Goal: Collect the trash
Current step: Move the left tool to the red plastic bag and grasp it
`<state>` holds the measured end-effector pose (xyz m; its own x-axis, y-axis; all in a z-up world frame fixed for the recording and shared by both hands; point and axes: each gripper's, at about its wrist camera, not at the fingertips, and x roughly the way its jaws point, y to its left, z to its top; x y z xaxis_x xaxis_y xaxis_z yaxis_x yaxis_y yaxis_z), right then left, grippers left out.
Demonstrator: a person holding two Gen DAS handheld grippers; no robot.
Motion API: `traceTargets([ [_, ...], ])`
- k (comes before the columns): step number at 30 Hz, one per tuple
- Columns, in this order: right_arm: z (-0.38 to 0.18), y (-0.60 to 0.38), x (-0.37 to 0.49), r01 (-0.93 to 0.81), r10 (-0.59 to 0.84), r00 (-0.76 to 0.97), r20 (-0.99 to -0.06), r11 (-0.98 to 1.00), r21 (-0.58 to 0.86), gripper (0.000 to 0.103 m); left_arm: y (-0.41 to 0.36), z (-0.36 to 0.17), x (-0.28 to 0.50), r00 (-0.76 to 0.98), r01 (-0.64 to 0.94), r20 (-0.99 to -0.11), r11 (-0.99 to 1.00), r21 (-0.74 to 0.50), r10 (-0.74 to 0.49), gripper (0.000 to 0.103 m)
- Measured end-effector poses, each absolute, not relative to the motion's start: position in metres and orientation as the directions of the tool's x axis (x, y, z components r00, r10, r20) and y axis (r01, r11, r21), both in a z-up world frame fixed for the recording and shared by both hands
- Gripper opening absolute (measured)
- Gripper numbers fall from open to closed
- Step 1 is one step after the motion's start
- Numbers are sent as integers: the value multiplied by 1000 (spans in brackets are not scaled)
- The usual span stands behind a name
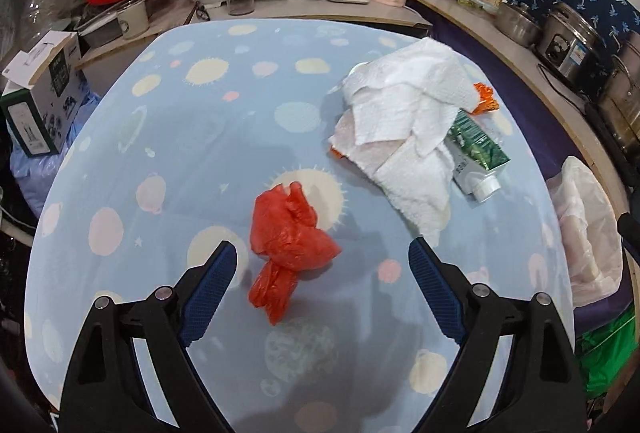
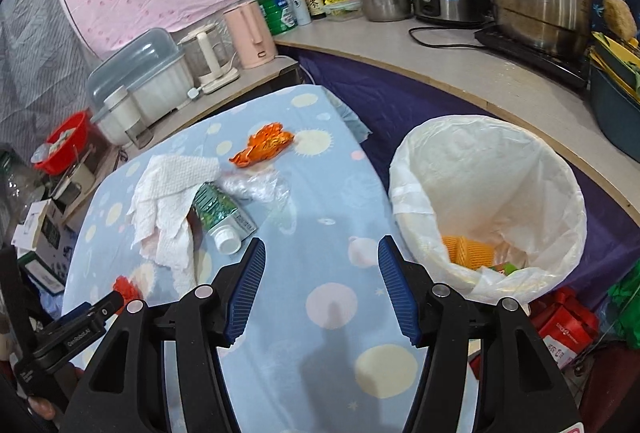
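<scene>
- Trash lies loose on a table [image 1: 168, 161] under a pale blue cloth printed with cream, pink and yellow planets and suns
- Nearest is a crumpled red plastic bag [image 1: 290, 253], thin and glossy, knotted into a twist at its near end; it sits on the cloth between the fingers of the left gripper [image 1: 322, 253], which stand wide apart and touch nothing
- Farther right, a heap of white paper towels [image 1: 404, 121], dimpled and rumpled, partly covers a green drink carton [image 1: 476, 149] lying on its side with a white screw cap; its print is too small to read
- Beyond the towels lies a creased orange foil wrapper [image 2: 264, 145], with a piece of clear film [image 2: 256, 187] just beside it
- The right gripper [image 2: 322, 265] hangs over bare cloth, its ribbed blue pads parted with nothing between them
- Right of the table stands a bin [image 2: 520, 169] lined with a white plastic bag, with orange and green scraps at the bottom
- The left gripper's body, seen from the right wrist, bears small white lettering that is hard to read
</scene>
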<state>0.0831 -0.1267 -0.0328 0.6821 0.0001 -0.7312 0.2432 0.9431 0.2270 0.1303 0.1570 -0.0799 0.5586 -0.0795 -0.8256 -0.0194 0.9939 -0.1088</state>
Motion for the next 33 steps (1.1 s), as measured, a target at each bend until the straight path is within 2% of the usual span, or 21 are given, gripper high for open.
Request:
traceTargets([
  [8, -45, -107, 96, 218, 16, 652, -758, 953, 209, 57, 173, -103, 141, 534, -37, -839, 989, -144, -102, 81],
  [13, -51, -96, 107, 201, 32, 638, -770, 958, 205, 57, 175, -110, 148, 510, -29, -851, 987, -160, -123, 68],
  [16, -53, -91, 115, 190, 42, 632, -774, 960, 207, 57, 175, -114, 152, 494, -17, -858, 985, -172, -141, 55],
  [20, -54, -83, 128, 172, 40, 633, -773, 967, 190, 57, 171, -115, 156, 479, 10, -862, 982, -187, -169, 32],
  [21, -55, -82, 132, 167, 40, 635, -772, 968, 188, 57, 169, -115, 157, 478, 20, -860, 982, -189, -176, 29],
  [33, -67, -98, 208, 178, 77, 650, -756, 952, 250, 57, 146, -109, 178, 460, 76, -857, 972, -224, -233, 26],
])
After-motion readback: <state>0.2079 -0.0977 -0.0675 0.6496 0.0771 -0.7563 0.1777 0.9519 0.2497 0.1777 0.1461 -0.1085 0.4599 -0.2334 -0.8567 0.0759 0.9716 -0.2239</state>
